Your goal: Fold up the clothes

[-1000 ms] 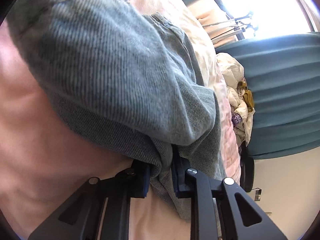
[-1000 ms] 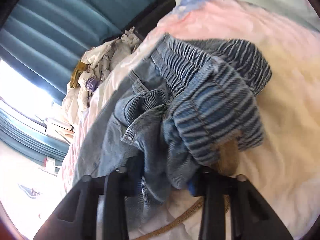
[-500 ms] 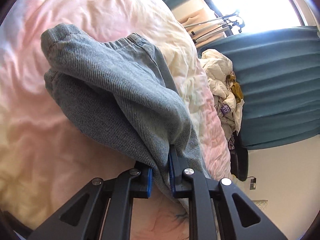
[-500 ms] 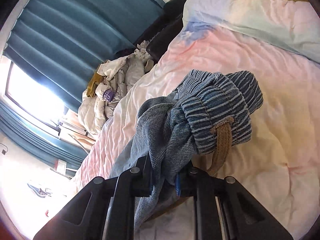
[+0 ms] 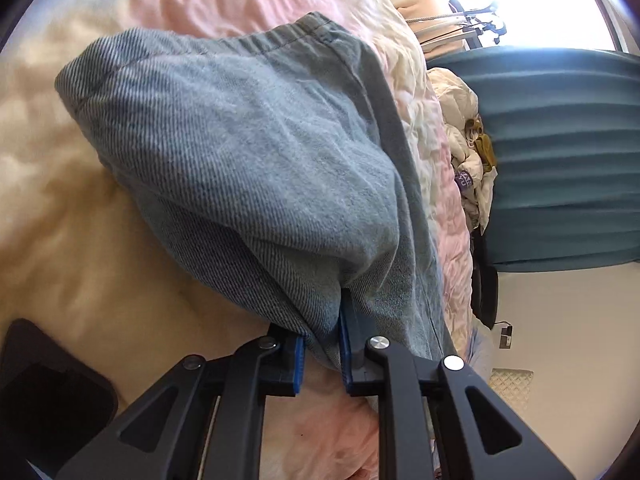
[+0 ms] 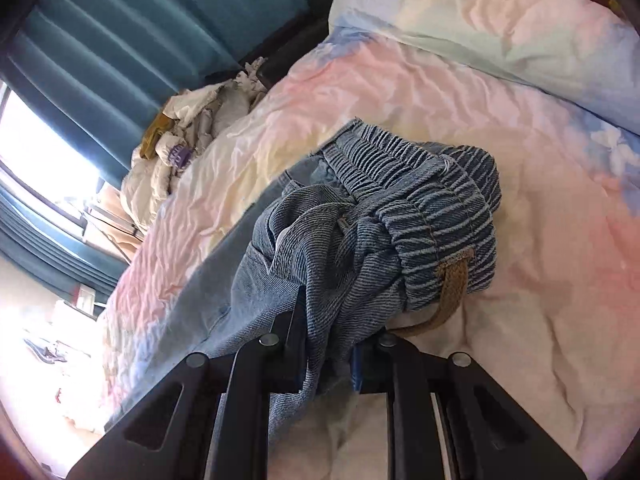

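Observation:
Light blue denim jeans [image 5: 256, 168] lie on a pink and cream quilt [image 5: 80, 240]. My left gripper [image 5: 322, 344] is shut on a fold of the jeans' leg fabric, held just above the quilt. In the right wrist view my right gripper [image 6: 326, 344] is shut on bunched denim near the elastic waistband [image 6: 432, 208]. A tan drawstring [image 6: 448, 292] hangs from the waistband. The rest of the jeans [image 6: 224, 280] trails down to the left over the quilt [image 6: 540, 280].
A pile of pale clothes [image 5: 468, 160] sits at the bed's far edge by teal curtains [image 5: 560, 160]; the pile also shows in the right wrist view [image 6: 188, 148]. A pillow [image 6: 500, 28] lies at the bed's head. A dark object [image 5: 48, 396] rests at the lower left.
Both grippers have lifted and pulled the jeans back; the right one closed on the waist fabric. The left view has come closer to the denim again since half a second ago.

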The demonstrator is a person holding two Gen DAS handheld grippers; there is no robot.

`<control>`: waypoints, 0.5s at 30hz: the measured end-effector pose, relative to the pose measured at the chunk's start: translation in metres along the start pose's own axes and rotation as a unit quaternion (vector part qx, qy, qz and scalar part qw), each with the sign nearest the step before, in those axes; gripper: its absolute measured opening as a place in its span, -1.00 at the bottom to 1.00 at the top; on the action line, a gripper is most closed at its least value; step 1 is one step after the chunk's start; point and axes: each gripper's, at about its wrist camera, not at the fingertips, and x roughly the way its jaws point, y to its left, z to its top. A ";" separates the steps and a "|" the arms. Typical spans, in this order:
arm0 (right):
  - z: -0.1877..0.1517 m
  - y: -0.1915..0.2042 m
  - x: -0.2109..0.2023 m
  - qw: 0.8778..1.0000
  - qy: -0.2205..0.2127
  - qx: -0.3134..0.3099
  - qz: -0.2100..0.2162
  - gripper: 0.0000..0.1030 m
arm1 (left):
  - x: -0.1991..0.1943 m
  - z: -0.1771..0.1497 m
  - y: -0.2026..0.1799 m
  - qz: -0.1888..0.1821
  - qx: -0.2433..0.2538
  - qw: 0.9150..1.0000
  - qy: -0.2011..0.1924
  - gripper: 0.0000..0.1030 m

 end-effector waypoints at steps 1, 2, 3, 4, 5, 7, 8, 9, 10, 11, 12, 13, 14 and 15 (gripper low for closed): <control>-0.005 -0.002 0.000 1.000 0.001 -0.003 -0.008 -0.70 | -0.001 -0.001 0.005 -0.003 -0.002 1.000 0.002 -0.71; -0.008 -0.002 0.000 1.000 0.000 -0.007 -0.013 -0.68 | -0.003 -0.003 0.010 -0.005 -0.005 1.000 0.004 -0.70; -0.010 0.000 -0.001 1.000 0.002 -0.013 -0.018 -0.62 | -0.004 -0.004 0.016 -0.008 -0.007 1.000 0.005 -0.69; -0.011 0.002 -0.002 0.999 0.006 -0.020 -0.028 -0.55 | -0.005 -0.005 0.021 -0.010 -0.009 1.000 0.007 -0.69; -0.011 0.004 -0.002 0.999 0.013 -0.024 -0.040 -0.53 | -0.007 -0.007 0.025 -0.013 -0.011 1.000 0.008 -0.67; -0.011 0.008 -0.003 0.997 0.038 -0.027 -0.069 -0.44 | -0.013 -0.007 0.025 -0.020 -0.007 1.000 -0.002 -0.48; -0.011 0.011 -0.006 0.995 0.047 -0.029 -0.084 -0.42 | -0.016 -0.008 0.025 -0.025 -0.007 1.000 -0.006 -0.42; -0.012 0.017 -0.011 0.993 0.051 -0.037 -0.097 -0.40 | -0.016 -0.008 0.027 -0.030 -0.012 0.999 -0.006 -0.29; -0.013 0.024 -0.017 0.992 0.049 -0.050 -0.109 -0.39 | -0.016 -0.008 0.030 -0.032 -0.020 0.999 -0.006 -0.08; -0.015 0.031 -0.024 0.990 0.045 -0.063 -0.120 -0.39 | -0.016 -0.008 0.033 -0.034 -0.029 0.999 -0.006 -0.05; -0.018 0.038 -0.031 0.989 0.039 -0.073 -0.126 -0.37 | -0.016 -0.008 0.037 -0.034 -0.035 0.999 -0.005 -0.05; -0.020 0.046 -0.039 0.988 0.033 -0.082 -0.129 -0.37 | -0.016 -0.007 0.039 -0.032 -0.039 0.999 -0.003 -0.05; -0.023 0.054 -0.048 0.987 0.023 -0.092 -0.126 -0.37 | -0.015 -0.006 0.042 -0.030 -0.041 0.999 -0.002 -0.05; -0.025 0.063 -0.057 0.987 0.012 -0.102 -0.121 -0.37 | -0.015 -0.005 0.045 -0.031 -0.044 0.999 -0.003 -0.05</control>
